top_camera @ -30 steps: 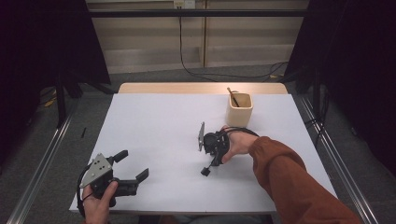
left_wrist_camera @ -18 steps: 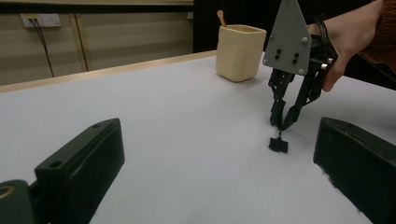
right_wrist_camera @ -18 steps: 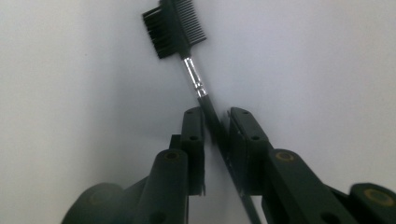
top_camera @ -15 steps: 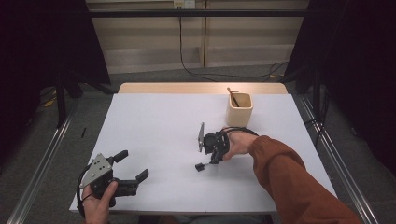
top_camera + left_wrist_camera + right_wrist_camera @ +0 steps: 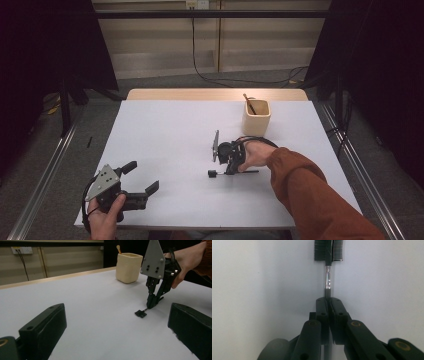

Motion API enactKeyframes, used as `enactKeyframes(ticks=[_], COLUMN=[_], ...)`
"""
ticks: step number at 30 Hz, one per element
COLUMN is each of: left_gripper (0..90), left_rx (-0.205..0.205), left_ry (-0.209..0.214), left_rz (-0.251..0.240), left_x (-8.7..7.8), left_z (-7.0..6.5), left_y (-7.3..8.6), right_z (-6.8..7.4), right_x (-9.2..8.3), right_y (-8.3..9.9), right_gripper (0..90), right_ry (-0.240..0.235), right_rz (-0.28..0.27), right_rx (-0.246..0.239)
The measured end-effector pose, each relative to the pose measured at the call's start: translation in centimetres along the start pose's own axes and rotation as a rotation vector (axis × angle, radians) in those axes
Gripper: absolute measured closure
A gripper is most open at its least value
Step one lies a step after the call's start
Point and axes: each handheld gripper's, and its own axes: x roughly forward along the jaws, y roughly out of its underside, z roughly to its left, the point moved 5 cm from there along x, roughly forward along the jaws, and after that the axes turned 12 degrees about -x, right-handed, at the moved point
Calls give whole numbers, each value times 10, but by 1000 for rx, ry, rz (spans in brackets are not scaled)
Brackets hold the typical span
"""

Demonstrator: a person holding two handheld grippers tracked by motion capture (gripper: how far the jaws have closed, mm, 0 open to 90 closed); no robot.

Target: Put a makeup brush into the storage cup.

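Observation:
A small black comb-and-brush tool (image 5: 212, 173) with a thin metal neck lies on the white table (image 5: 165, 135). My right gripper (image 5: 231, 171) points down at it from a hand in a rust sleeve. Its jaws have just been closing and now stand shut on the tool's handle. In the right gripper view my right gripper (image 5: 328, 300) pinches the stem, and the tool's head (image 5: 328, 250) sticks out ahead. The left gripper view shows the right gripper (image 5: 151, 305) over the tool (image 5: 140, 313). My left gripper (image 5: 141, 177) (image 5: 117, 312) rests open near the front left edge, holding nothing.
A cream square cup (image 5: 256, 117) (image 5: 128, 267) with a wooden stick in it stands at the back right of the table, just behind my right hand. Metal rails run along both sides of the table. A wall with cables lies beyond.
The tool's head has swung a little away from the front edge and to the left as the right gripper's jaws came together on the handle. The left gripper has stayed put.

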Motion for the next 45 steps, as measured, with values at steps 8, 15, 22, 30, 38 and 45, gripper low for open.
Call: enactKeyframes(ticks=[8,15,22,30,38,45], left_gripper=[21,20,20,20,20,19], left_rx=[4,2,5,1,1,11], left_ry=[0,1,-2,-4,-4,-2], left_rz=[2,-1,1,-4,-5,-2], left_x=[0,0,0,0,0,0], left_z=[0,0,-1,0,0,-1], left_y=[0,0,0,0,0,0], right_z=[-1,0,0,-2,-6,-5], right_x=[-2,-11,-24,-45,-62,-60], right_y=[6,10,16,22,24,26], right_gripper=[858,862,863,863,863,862], right_ry=[29,49,89,148,240,258], right_rz=[-39,-58,-131,-251,-391,-428], right_rx=[60,95,147,203,259,289])
